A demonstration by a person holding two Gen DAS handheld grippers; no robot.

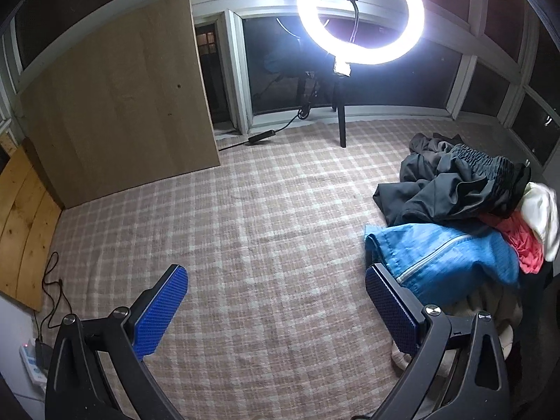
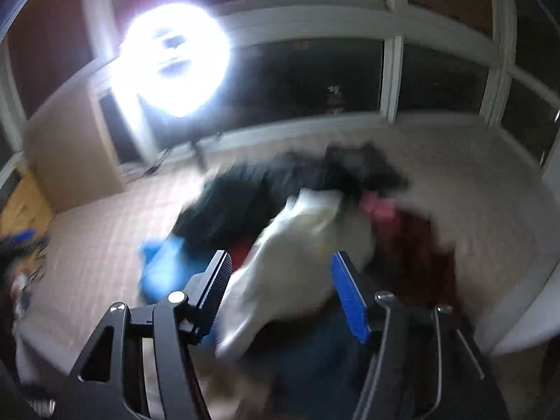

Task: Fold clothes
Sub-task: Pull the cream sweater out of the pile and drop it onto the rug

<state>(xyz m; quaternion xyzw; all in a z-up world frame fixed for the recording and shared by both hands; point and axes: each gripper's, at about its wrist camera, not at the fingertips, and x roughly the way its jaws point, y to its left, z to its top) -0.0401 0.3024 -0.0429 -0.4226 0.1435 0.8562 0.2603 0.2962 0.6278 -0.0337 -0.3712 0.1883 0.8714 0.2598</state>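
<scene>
Black-armed tool (image 1: 276,302) with blue ribbed pads (image 1: 161,309), silver screws (image 1: 433,310)

place: home room | cues: plaid bedcover (image 1: 245,210), window frames (image 1: 241,70), ring light (image 1: 360,14)

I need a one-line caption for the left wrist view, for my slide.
Open left gripper over a plaid blanket, beside a pile of unfolded clothes, ring light behind.

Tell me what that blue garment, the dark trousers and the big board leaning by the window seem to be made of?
Blue garment: looks like textured knit or fleece, matte, with a pale zip. Dark trousers: thin, smooth woven cloth, probably synthetic, with a gathered elastic waistband. Board: pale wood or wood-look laminate, flat and matte, with faint grain; which one is unclear.
</scene>
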